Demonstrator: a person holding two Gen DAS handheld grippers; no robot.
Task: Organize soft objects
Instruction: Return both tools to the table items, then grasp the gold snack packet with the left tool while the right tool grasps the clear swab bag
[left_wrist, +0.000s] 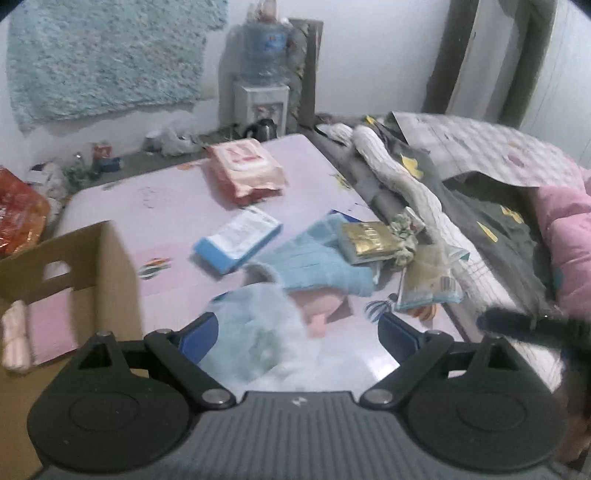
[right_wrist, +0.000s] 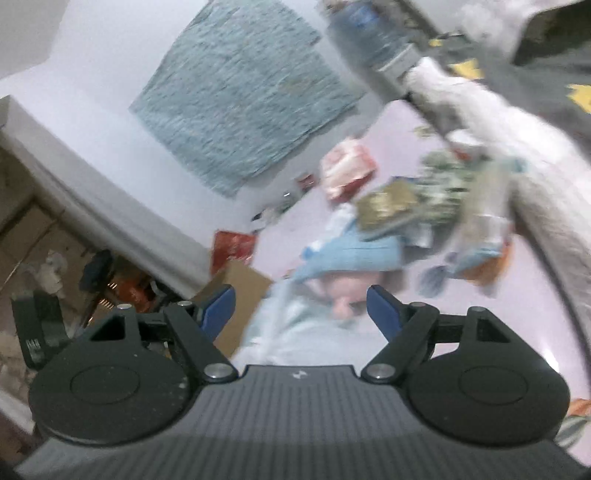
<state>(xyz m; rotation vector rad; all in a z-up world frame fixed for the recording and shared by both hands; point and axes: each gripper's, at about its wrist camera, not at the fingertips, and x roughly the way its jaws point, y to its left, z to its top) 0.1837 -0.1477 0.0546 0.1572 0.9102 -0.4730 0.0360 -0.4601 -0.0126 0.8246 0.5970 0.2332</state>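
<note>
My left gripper (left_wrist: 299, 332) is open, its blue pads wide apart. A pale blue fluffy cloth (left_wrist: 262, 339) lies on the table between and under them, and neither pad presses on it. Just beyond it lie a blue knit towel (left_wrist: 321, 258) and a pink soft item (left_wrist: 321, 306) half under that towel. A cardboard box (left_wrist: 81, 258) at the left holds a folded pink cloth (left_wrist: 48, 328) and a pale roll (left_wrist: 14, 336). The right wrist view is blurred: my right gripper (right_wrist: 301, 306) is open over the fluffy cloth (right_wrist: 291, 328), with the box (right_wrist: 240, 291) to its left.
On the pale pink table (left_wrist: 166, 199) lie a pink wipes pack (left_wrist: 243, 170), a blue-white packet (left_wrist: 240, 240), a gold packet (left_wrist: 365, 240), a scrunchie (left_wrist: 402, 236) and a plastic bag (left_wrist: 428, 280). A bed with grey clothes and a pink quilt (left_wrist: 569, 240) borders the right. A water dispenser (left_wrist: 262, 74) stands behind.
</note>
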